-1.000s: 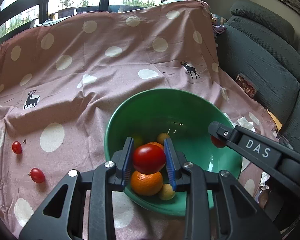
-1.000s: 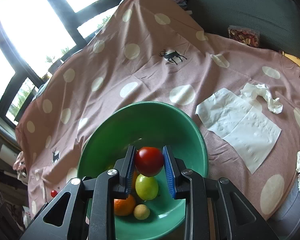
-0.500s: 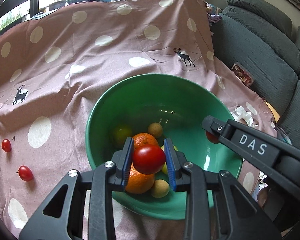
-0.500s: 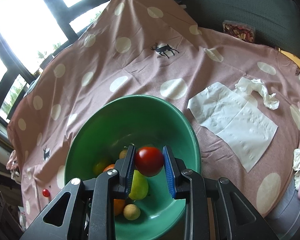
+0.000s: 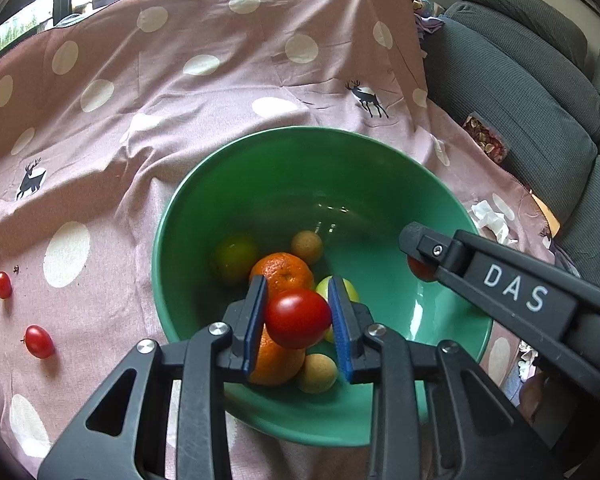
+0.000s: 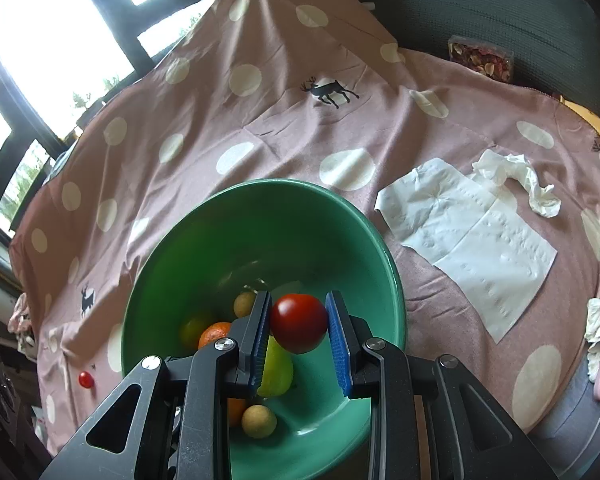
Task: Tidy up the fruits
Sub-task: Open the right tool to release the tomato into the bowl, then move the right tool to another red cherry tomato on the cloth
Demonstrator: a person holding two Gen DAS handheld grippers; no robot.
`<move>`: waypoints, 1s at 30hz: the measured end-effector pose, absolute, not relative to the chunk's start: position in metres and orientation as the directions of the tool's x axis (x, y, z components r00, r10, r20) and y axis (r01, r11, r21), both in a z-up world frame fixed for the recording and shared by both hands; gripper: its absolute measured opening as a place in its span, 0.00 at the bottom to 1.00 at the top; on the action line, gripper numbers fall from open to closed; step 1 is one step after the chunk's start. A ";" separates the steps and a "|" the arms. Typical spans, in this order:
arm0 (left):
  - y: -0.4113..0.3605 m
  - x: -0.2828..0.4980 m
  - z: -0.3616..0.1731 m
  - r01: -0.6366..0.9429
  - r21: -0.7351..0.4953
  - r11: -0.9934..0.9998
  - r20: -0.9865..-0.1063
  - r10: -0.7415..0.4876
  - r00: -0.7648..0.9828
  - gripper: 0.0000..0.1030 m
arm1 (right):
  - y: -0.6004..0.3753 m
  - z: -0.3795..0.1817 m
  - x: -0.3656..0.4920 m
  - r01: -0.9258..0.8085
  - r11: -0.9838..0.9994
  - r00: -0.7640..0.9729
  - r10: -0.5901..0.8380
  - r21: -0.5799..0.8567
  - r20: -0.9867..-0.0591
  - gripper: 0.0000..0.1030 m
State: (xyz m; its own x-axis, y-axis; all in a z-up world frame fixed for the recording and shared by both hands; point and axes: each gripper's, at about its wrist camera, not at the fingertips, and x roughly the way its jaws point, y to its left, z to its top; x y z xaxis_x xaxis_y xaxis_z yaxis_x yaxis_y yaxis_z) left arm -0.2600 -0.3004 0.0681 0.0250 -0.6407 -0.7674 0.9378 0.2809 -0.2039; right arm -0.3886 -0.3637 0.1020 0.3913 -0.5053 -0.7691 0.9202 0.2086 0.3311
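A green bowl sits on the pink dotted cloth and holds an orange, a green fruit, a yellow-green pear and small tan fruits. My left gripper is shut on a red cherry tomato above the bowl's near side. My right gripper is shut on another red tomato, also over the bowl. In the left wrist view the right gripper's finger reaches in from the right with its tomato partly hidden behind it.
Two cherry tomatoes lie on the cloth left of the bowl. White tissues lie to the bowl's right. A grey sofa with a snack packet stands at the right; windows are behind.
Both grippers have shifted slightly forward over the bowl with their tomatoes, so the bowl sits lower and nearer in both views. The grips have not changed.
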 end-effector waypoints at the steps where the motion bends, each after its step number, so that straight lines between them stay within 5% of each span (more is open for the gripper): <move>1: -0.301 -0.260 0.068 0.938 -0.202 0.281 -0.768 -0.640 0.026 0.30 | -0.363 0.102 -0.388 0.920 0.210 0.393 -0.504 0.332 -0.769 0.30; 8: -0.295 -0.257 0.073 0.936 -0.208 0.283 -0.762 -0.647 0.026 0.31 | -0.364 0.102 -0.387 0.918 0.220 0.398 -0.492 0.331 -0.774 0.30; 18: -0.241 -0.186 0.113 0.879 -0.211 0.427 -0.722 -0.675 0.154 0.59 | -0.354 0.112 -0.369 0.884 0.310 0.464 -0.474 0.351 -0.749 0.32; 23: -0.203 -0.110 0.105 0.753 -0.183 0.632 -0.754 -0.582 0.305 0.60 | -0.339 0.119 -0.339 0.820 0.423 0.552 -0.410 0.384 -0.726 0.37; 30: -0.176 -0.029 0.063 0.586 -0.253 0.770 -0.819 -0.493 0.295 0.58 | -0.295 0.107 -0.247 0.646 0.661 0.642 -0.202 0.381 -0.739 0.50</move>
State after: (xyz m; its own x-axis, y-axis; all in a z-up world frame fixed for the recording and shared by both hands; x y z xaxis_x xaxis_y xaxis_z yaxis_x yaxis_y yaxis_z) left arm -0.0288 -0.1764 0.0630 0.2947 -0.4928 -0.8187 0.5856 0.7702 -0.2529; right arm -0.2474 -0.2954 0.1074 0.6423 -0.2020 -0.7393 0.6464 0.6611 0.3809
